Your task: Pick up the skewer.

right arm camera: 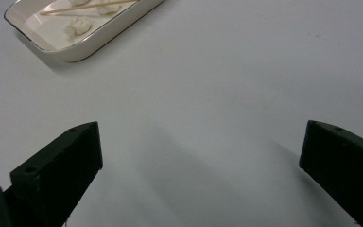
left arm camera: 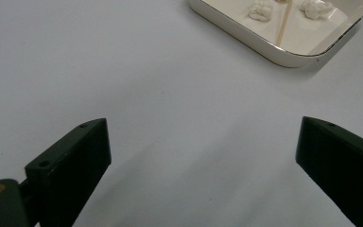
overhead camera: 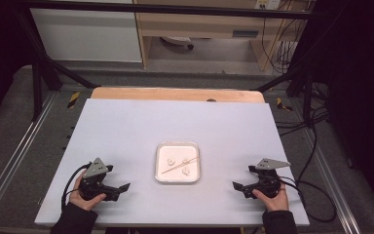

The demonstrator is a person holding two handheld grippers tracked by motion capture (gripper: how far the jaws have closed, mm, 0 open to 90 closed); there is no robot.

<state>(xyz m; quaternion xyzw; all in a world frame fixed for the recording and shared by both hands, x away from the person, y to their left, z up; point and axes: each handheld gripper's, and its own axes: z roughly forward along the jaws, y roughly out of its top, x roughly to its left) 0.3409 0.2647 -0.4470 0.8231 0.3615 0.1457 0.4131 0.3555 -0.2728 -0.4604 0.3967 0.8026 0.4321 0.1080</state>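
On the bench [overhead camera: 126, 126]: tray [overhead camera: 177, 179] with skewer [overhead camera: 180, 165] and what look like three dough pieces untouched | left gripper [overhead camera: 119, 187] and right gripper [overhead camera: 238, 186] apart from it, fingers wide, empty | work not begun.

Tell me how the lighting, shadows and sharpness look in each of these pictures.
High view: the white table is evenly lit while the surroundings fall dark; detail in the tray is soft. Left gripper view: the left gripper casts faint grey shadows on the table, and the tray rim is crisp. Right gripper view: soft diagonal shadows under the right gripper; the skewer reads clearly, no glare.
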